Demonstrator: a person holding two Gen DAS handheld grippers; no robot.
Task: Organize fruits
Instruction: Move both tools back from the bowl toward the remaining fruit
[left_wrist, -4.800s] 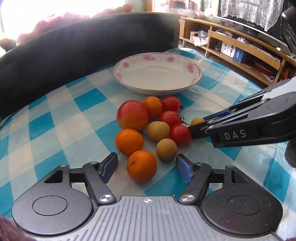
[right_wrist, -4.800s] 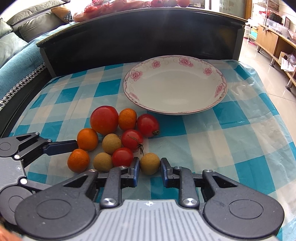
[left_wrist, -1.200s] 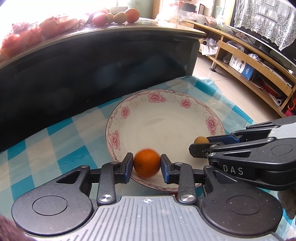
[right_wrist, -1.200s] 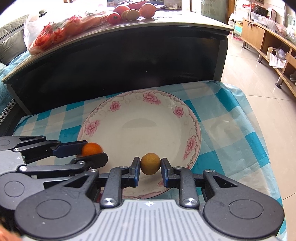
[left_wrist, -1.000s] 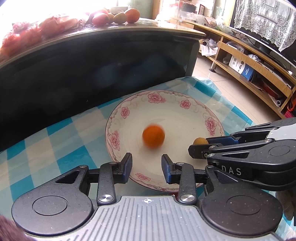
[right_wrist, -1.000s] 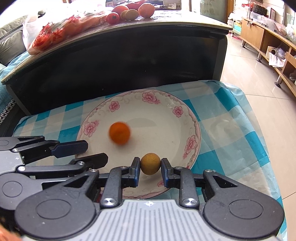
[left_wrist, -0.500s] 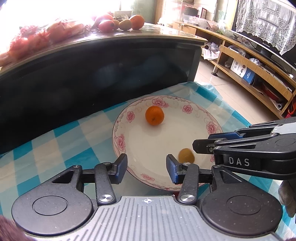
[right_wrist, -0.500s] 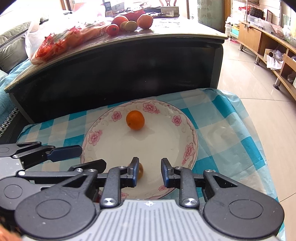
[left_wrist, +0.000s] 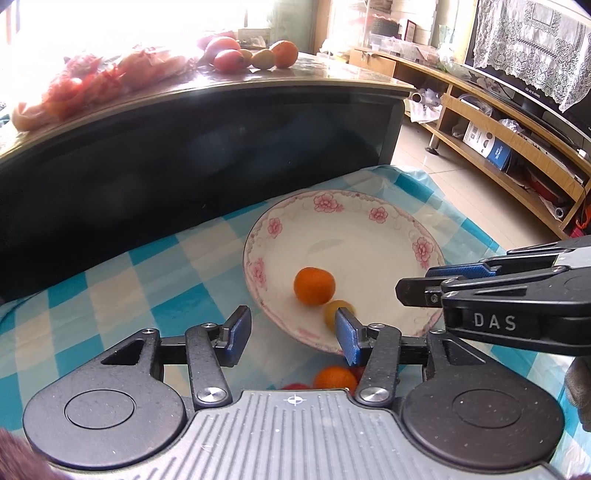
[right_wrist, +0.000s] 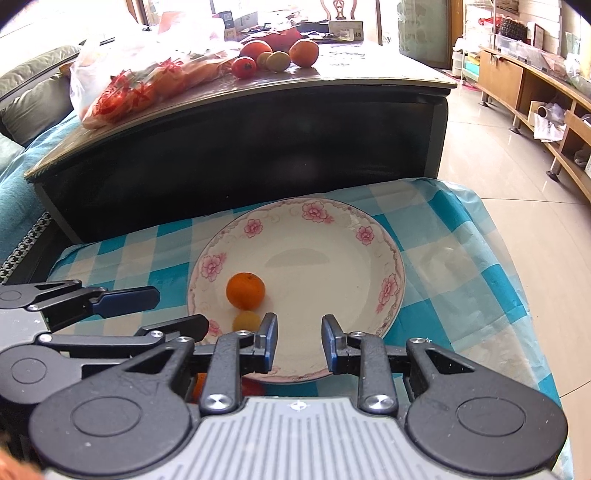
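A white plate with pink flowers (left_wrist: 373, 218) (right_wrist: 369, 240) sits on the blue checked cloth. Inside it lie an orange (left_wrist: 314, 285) (right_wrist: 245, 290) and, touching its near side, a small yellow-brown fruit (left_wrist: 334, 309) (right_wrist: 246, 320). My left gripper (left_wrist: 291, 328) hangs open above the plate's near-left rim, nothing between its fingers. My right gripper (right_wrist: 299, 341) is open too, over the plate's near edge, and shows from the side in the left wrist view (left_wrist: 424, 286). Below the left gripper, another orange (left_wrist: 334, 377) and red fruit peek out.
A dark cabinet (right_wrist: 240, 147) rises right behind the plate; on its top lie a bag of red fruit (right_wrist: 147, 85) and loose fruit (right_wrist: 277, 55). Wooden shelves (left_wrist: 509, 147) line the right wall. The cloth's right edge (right_wrist: 517, 295) drops to tiled floor.
Both grippers have pulled back and risen, and each has opened wider. The orange rolled from the plate's far side to the near-left, coming to rest against the small yellow-brown fruit.
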